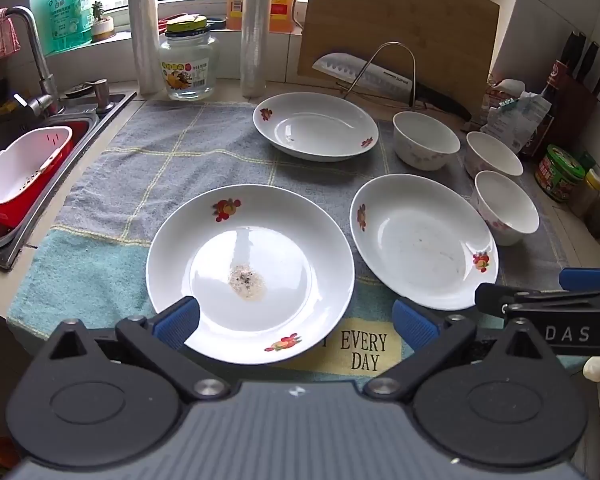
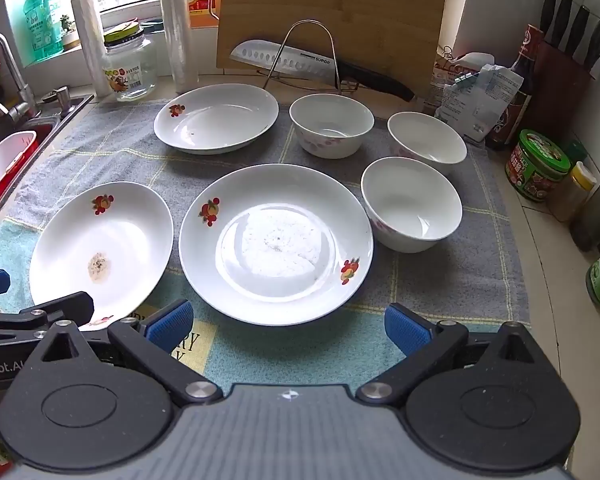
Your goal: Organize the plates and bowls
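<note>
White stained plate [image 1: 250, 276] sits nearest the sink [image 1: 4, 184]; both the left hand-held gripper [image 1: 296, 318] and right hand-held gripper [image 2: 288, 322] gape empty. Pinch its near rim, then stack it on the neighbouring plate [image 2: 276, 236].

White round glazed ceramic plates with red fruit decals [image 1: 250, 276] [image 2: 276, 244]: glossy, smooth; the one at lower centre of the left wrist view carries a dull, grainy residue patch.
White glazed ceramic bowls with pink flower print [image 2: 411, 204] [image 1: 426, 140]: glossy, smooth.
Grey-and-teal checked terry cloth towel [image 1: 172, 168] over the worktop: matt, nubbly weave.
Tall pale wooden cutting board [image 2: 332, 8], upper centre: matt, fine grain.
Steel-bladed kitchen knife with black handle [image 2: 284, 62]: brushed metal, dimpled blade.
Bent wire metal rack [image 2: 312, 52]: shiny.
Clear glass jar [image 1: 188, 68]: glossy, paper label.
Left claw [image 1: 296, 322] and right claw [image 2: 288, 326]: matt black plastic arms, ribbed blue pads [image 1: 180, 320].
</note>
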Motion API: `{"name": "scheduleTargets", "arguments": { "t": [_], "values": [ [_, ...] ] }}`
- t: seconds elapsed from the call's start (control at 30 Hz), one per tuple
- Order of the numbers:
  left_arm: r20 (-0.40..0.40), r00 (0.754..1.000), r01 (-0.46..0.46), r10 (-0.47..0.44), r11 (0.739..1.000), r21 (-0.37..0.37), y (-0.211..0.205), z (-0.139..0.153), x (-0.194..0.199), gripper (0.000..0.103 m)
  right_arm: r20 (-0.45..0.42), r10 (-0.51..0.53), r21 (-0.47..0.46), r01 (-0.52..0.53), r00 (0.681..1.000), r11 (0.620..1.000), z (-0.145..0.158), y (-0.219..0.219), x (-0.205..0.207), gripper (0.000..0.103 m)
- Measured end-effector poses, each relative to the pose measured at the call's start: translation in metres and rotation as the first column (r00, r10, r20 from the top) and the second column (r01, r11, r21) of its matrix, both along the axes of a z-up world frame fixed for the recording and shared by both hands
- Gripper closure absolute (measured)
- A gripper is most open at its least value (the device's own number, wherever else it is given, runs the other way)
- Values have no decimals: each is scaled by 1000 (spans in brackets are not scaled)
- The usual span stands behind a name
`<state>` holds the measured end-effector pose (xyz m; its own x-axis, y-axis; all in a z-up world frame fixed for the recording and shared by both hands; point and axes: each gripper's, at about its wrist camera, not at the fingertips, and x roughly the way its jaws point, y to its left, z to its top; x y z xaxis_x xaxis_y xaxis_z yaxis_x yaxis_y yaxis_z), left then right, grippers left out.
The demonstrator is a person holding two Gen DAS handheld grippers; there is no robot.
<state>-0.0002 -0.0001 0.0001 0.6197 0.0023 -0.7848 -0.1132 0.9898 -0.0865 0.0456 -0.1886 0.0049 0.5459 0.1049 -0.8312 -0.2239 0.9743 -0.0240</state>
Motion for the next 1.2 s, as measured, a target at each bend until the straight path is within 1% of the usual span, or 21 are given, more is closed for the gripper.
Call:
{"name": "scheduleTargets", "arguments": {
  "t": [0.03,0.27,0.3,0.47,0.5,0.93,1.2],
  "values": [
    [1,1000,1,-1,1000,0,0,0,0,1,-4,-1,-12,1,1000,1000,0,0,0,0],
    [4,1000,0,0,1000,-3,0,0,0,1,-7,-4,-4,4,1000,1000,0,0,5,0],
    [4,1000,0,0,1000,-4,0,1,-1,1,4,-3,-9,3,1000,1000,3,-1,-2,0],
    [4,1000,-1,1,1000,-4,-1,3,-3,1,7,-3,-11,3,1000,1000,4,5,1,0],
    [3,1000,0,0,1000,-4,-2,4,-2,1,12,0,-3,0,1000,1000,4,-2,-2,0],
    [5,1000,1,-1,1000,-2,-4,5,0,1,17,-3,-9,4,1000,1000,7,-2,-1,0],
    [4,1000,7,-7,1000,-1,-9,12,3,1,18,-3,-10,3,1000,1000,6,-2,-1,0]
  ]
}}
